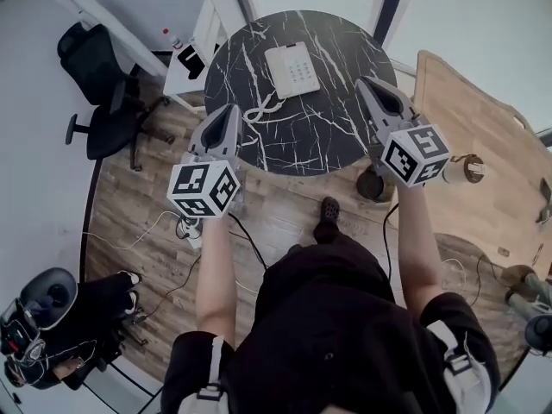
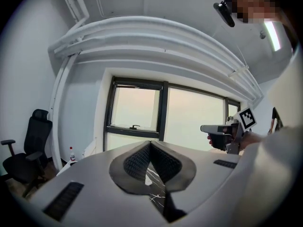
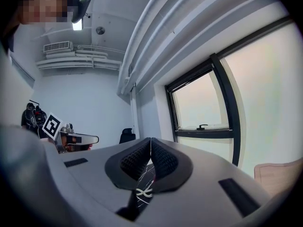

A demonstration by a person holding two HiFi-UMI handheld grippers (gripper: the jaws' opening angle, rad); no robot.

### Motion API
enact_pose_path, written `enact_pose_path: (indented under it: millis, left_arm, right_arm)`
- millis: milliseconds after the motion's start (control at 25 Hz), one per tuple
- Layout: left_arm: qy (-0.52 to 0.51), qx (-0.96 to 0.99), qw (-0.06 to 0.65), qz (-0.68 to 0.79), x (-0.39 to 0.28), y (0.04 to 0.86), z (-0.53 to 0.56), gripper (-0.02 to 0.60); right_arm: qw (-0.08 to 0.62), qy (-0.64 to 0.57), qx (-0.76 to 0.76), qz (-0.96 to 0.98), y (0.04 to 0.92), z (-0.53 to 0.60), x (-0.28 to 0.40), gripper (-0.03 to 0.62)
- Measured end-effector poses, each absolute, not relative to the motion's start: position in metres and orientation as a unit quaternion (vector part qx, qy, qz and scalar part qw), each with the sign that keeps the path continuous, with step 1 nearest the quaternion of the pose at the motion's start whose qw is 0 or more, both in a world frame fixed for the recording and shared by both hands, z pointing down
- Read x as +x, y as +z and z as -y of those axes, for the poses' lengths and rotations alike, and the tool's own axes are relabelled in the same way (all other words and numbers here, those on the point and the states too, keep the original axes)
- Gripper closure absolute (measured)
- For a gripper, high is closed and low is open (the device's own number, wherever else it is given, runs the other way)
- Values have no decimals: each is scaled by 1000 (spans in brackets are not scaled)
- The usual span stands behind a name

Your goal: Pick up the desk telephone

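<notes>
On marble table point(image 1: 338, 115), desk telephone point(image 1: 291, 69)

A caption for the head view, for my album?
A person holds the left gripper and right gripper, both shut, at a black marble table bearing a white desk telephone.

Office: black swivel chair point(image 1: 103, 102), desk telephone point(image 1: 291, 69) on round marble table point(image 1: 338, 123), big window point(image 2: 189, 119), wood floor point(image 1: 278, 218).

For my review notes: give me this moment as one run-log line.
phone: on table, not yet held | left gripper: jaws shut, empty | right gripper: jaws shut, empty
</notes>
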State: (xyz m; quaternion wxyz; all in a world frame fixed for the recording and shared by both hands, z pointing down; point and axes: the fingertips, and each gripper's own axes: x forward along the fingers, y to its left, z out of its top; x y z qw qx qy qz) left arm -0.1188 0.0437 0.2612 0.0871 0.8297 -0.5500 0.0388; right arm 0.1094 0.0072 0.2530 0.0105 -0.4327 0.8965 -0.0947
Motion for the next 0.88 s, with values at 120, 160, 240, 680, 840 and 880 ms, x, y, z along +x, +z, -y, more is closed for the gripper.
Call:
enact_pose_path:
  millis: [120, 160, 240, 680, 840, 880]
  left_arm:
    - [40, 825, 88, 557, -111, 264, -26, 568]
    - [40, 823, 90, 559, -108, 265, -21, 566]
    - [41, 820, 95, 562, -103, 270, -10, 567]
    - [57, 800, 130, 583, -95, 301, 15, 566]
    - [57, 792, 142, 591, -104, 309, 17, 566]
    - [57, 792, 144, 591, -106, 311, 19, 566]
  right_arm:
    - [9, -94, -420, -902, 254, 16, 111, 565]
    - [7, -95, -416, -904, 256, 23, 112, 565]
    - [2, -99, -408, -908, 259, 36, 113, 565]
    - [-20, -131, -381, -915, 292, 74, 116, 565]
    - [-25, -143, -375, -916, 303, 81, 110, 564]
    - [-27, -145, -374, -915, 304, 83, 108, 565]
